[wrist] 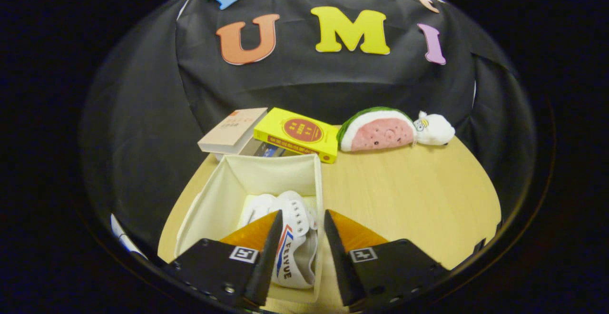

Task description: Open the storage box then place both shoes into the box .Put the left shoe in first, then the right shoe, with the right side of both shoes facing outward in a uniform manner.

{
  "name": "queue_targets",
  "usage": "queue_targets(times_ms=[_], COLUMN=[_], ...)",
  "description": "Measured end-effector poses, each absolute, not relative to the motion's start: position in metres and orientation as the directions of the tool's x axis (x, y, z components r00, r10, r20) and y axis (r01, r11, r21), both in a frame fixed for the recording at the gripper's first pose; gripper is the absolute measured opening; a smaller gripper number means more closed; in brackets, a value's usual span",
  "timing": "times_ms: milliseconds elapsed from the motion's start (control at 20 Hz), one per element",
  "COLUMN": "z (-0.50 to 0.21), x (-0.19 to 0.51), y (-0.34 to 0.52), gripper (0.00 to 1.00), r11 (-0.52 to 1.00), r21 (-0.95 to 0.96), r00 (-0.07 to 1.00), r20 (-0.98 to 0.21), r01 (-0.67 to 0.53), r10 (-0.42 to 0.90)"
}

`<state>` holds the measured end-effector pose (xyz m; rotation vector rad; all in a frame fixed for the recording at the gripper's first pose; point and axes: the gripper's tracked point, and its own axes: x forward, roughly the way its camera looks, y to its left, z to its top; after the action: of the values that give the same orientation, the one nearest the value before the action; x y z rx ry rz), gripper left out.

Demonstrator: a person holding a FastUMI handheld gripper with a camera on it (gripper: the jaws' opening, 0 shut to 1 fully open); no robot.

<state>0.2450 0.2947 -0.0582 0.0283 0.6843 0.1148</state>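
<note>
Hovering above an open cream fabric storage box (266,173) on a pale wood tabletop (409,200), the gripper (302,242) has its two black fingers spread apart and grips nothing. A white canvas shoe (290,245) with a red-and-blue stripe on its side lies inside the box, showing in the gap between the fingers and partly hidden by the left one. Its laces and eyelets point away toward the far wall of the box, and the striped side faces up and to the right. Whether a second shoe lies beneath or beside it cannot be made out. The box is plainly open already, so the placing stage appears to be in hand; the next move likely calls for lifting clear of the box rim and checking that both shoes face alike. Beyond the box rest two books (266,133), a watermelon-slice plush (378,131) and a small white plush toy (434,129).
</note>
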Motion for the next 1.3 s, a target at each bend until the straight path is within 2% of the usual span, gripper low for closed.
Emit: queue_targets(times_ms=[50, 350, 450, 600, 1000, 1150, 1300], z=[-0.050, -0.005, 0.008, 0.022, 0.054, 0.062, 0.069], x=[0.240, 0.197, 0.179, 0.149, 0.041, 0.002, -0.024], y=[0.292, 0.271, 0.251, 0.221, 0.124, 0.095, 0.073], gripper=[0.67, 0.79, 0.89, 0.96, 0.97, 0.96, 0.96], r11=[0.992, 0.986, 0.989, 0.993, 0.997, 0.996, 0.999], r21=[0.060, 0.034, 0.036, 0.047, 0.069, 0.084, 0.046], r00=[0.785, 0.878, 0.907, 0.940, 0.997, 0.999, 0.999], r20=[-0.607, -0.451, -0.395, -0.319, -0.071, -0.031, -0.054], r01=[-0.108, -0.164, -0.143, -0.112, -0.024, -0.013, -0.002], r10=[0.122, 0.161, 0.146, 0.121, 0.028, 0.016, 0.004])
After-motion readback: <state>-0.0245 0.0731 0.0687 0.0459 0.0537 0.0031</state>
